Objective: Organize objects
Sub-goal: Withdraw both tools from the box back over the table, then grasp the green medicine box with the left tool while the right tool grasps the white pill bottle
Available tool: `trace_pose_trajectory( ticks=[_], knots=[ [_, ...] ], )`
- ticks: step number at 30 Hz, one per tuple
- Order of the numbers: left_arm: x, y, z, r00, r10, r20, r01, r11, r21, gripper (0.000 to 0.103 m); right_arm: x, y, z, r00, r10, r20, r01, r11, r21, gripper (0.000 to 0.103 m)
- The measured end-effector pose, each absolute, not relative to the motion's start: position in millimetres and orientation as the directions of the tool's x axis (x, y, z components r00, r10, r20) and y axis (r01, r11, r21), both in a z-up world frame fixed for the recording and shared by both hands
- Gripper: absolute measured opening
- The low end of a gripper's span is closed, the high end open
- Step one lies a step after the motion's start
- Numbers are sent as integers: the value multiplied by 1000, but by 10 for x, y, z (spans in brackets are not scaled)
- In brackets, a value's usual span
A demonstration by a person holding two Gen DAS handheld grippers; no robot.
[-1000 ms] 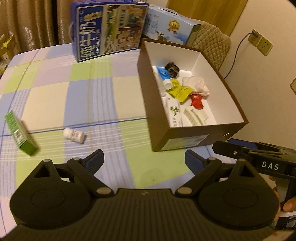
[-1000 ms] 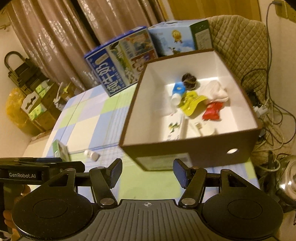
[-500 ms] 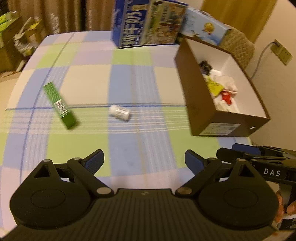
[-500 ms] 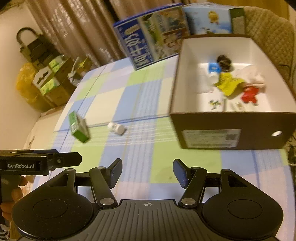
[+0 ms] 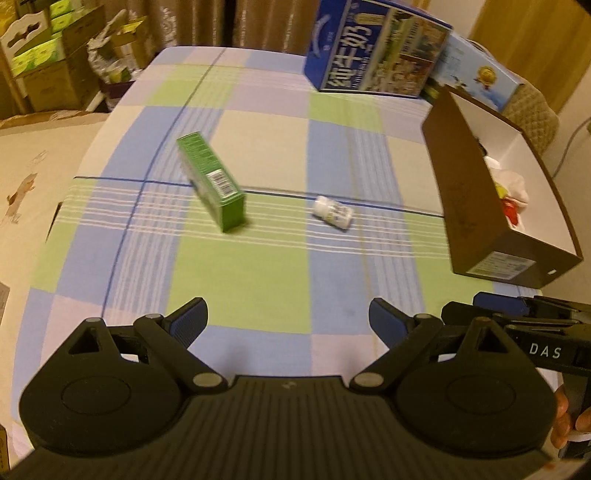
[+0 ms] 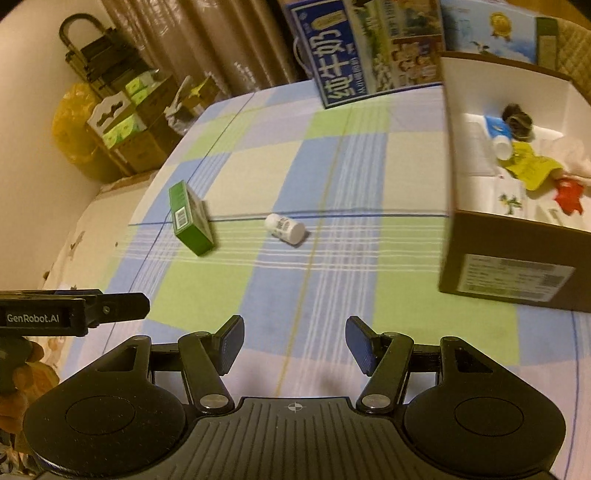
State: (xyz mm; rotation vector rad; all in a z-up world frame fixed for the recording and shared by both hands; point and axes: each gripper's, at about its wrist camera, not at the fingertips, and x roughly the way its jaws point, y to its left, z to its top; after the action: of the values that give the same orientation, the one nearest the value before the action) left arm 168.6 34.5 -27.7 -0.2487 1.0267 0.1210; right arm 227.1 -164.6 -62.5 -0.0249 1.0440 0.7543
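Note:
A green carton (image 5: 211, 181) (image 6: 190, 218) lies on the checked tablecloth left of centre. A small white bottle (image 5: 332, 213) (image 6: 285, 228) lies on its side to the right of it. A brown box with a white inside (image 5: 465, 206) (image 6: 509, 273) stands at the right and holds several small items. My left gripper (image 5: 288, 321) is open and empty, well short of the carton and bottle. My right gripper (image 6: 294, 341) is open too, nothing between its fingers, hovering over the near part of the cloth.
A blue milk carton case (image 5: 373, 55) (image 6: 362, 48) and a lighter blue box (image 5: 476, 77) (image 6: 491, 26) stand at the table's far edge. Stacked cardboard boxes (image 6: 125, 129) sit on the floor at left. A quilted chair back (image 5: 532, 118) rises behind the brown box.
Both views have swung left, away from the brown box and toward the green carton and white bottle, which now sit near the middle. Both grippers stay open.

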Motion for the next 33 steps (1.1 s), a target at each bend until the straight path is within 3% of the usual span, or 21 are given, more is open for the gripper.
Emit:
trace_pose_trajectory(
  ticks=[33],
  knots=[
    [2247, 889, -536, 478, 32, -878, -315, 939, -137, 92, 3005, -658, -1081, 271, 543, -795, -741, 644, 188, 58]
  ],
)
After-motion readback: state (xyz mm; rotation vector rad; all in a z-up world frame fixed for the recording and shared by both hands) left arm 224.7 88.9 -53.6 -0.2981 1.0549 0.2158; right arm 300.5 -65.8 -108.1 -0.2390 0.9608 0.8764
